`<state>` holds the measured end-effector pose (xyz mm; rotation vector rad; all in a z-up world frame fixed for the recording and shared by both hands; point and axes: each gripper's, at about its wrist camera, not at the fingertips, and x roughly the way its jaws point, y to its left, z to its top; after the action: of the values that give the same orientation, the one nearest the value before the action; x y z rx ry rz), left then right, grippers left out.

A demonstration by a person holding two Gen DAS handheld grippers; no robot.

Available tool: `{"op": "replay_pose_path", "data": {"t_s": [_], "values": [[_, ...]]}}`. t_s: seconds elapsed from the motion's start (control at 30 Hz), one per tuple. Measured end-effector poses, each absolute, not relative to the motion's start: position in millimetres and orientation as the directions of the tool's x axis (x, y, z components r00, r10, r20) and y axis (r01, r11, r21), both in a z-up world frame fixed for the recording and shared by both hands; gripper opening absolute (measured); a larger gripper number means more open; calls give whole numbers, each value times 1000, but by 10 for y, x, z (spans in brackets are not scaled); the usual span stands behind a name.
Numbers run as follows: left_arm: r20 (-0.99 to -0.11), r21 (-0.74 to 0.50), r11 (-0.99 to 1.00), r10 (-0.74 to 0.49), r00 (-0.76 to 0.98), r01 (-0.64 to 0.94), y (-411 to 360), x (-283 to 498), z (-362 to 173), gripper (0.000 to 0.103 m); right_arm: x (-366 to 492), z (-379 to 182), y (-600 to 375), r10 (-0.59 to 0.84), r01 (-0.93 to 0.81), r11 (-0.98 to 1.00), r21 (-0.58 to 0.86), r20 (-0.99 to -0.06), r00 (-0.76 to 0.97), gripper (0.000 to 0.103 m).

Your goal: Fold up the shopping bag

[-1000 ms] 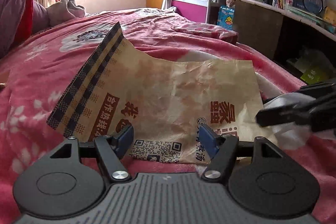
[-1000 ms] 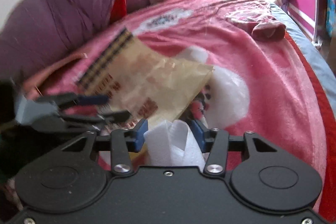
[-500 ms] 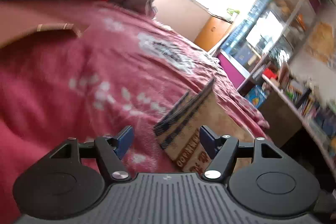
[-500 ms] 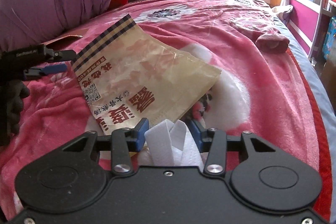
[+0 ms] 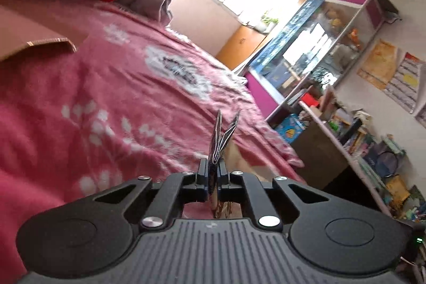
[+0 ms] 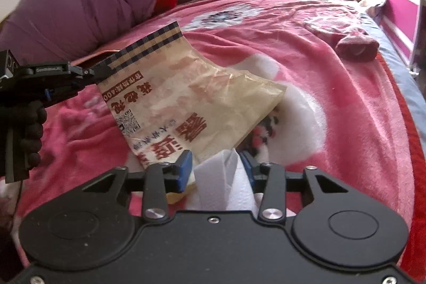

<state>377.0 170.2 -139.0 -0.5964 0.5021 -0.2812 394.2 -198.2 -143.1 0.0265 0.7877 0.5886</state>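
While the tan plastic shopping bag with red printed characters and a dark checked band along one end point(image 6: 186, 97) lies slanted across the pink flowered blanket point(image 6: 332, 76) on the bed, both claws have a hold on it at opposite ends. At the left edge of the right wrist view, the left gripper point(image 6: 102, 72) is clamped fully shut on the corner of the checked band, and its own camera shows that striped edge point(image 5: 221, 140) standing up thin between the closed pads. Its jaws have just been closing, with the bag's edge between them. Nearest the right camera, the right gripper point(image 6: 214, 167) is partly closed around the bunched white handle end of the bag point(image 6: 223, 177); its jaws have just been closing a little further, and the white plastic fills the gap between the blue pads, so I judge it gripped. The bag's long axis runs from that white end up and leftward to the checked band, so the two held ends are well apart with the printed panel spanning between them. For a fold, the likely move is to bring one end over toward the other; the left claw holds the far corner, lifted slightly off the blanket, so it seems better placed to carry its end across toward the right one.
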Motion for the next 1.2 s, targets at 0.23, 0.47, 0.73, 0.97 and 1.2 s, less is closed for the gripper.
{"op": "replay_pose_path", "data": {"t_s": [0.23, 0.47, 0.73, 0.97, 1.2], "values": [[-541, -480, 875, -347, 766, 58, 1695, 3087, -1511, 12, 3746, -1265, -2051, 393, -438, 895, 90, -625, 675, 51], [-418, -304, 945, -245, 875, 119, 1615, 2853, -1242, 29, 3415, -924, -2285, 241, -304, 952, -29, -539, 807, 59], [-492, -128, 930, -361, 793, 344, 787, 3410, -1347, 30, 3021, -827, -1507, 412, -538, 834, -121, -512, 754, 43], [-630, 80, 910, -271, 728, 407, 516, 3734, -1660, 55, 3408, -1493, -1092, 389, -630, 761, -155, -668, 635, 20], [-646, 97, 922, -228, 728, 375, 926, 3646, -1696, 55, 3596, -1618, -1378, 341, -601, 780, -175, -686, 643, 19]]}}
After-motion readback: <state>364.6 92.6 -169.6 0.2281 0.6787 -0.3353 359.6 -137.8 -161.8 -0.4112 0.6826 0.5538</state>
